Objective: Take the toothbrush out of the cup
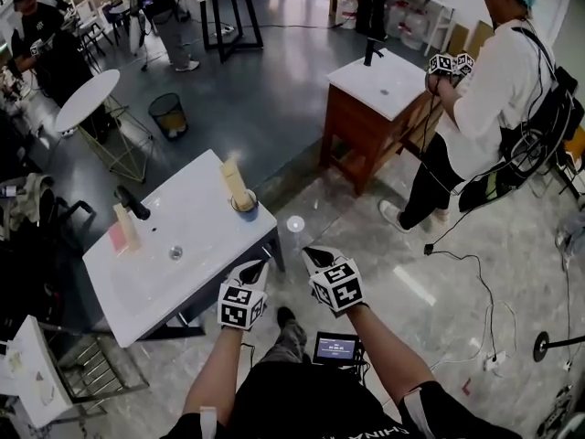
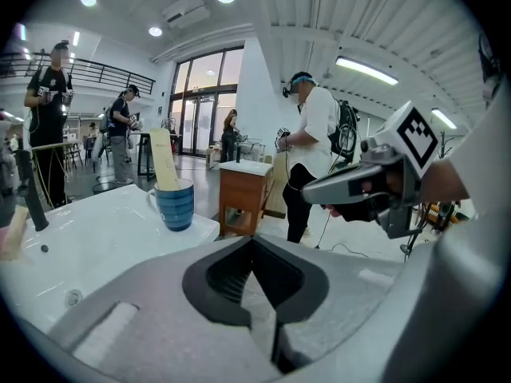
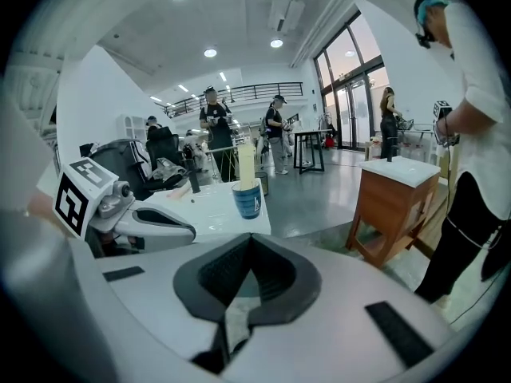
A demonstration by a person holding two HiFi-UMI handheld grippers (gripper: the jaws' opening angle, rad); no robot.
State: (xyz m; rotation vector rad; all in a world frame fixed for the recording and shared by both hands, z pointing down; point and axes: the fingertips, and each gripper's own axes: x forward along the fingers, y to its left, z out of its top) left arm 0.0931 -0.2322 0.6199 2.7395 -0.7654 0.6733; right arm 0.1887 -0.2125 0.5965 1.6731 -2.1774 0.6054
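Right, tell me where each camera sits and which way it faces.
Head view: on the person's head, looking steeply down at counter and cup; forearms, left gripper and right gripper show.
Left gripper view: rides the left gripper, facing the cup over shut jaws; right gripper at right.
Right gripper view: rides the right gripper, facing the cup; left gripper at left.
Shared: the cup.
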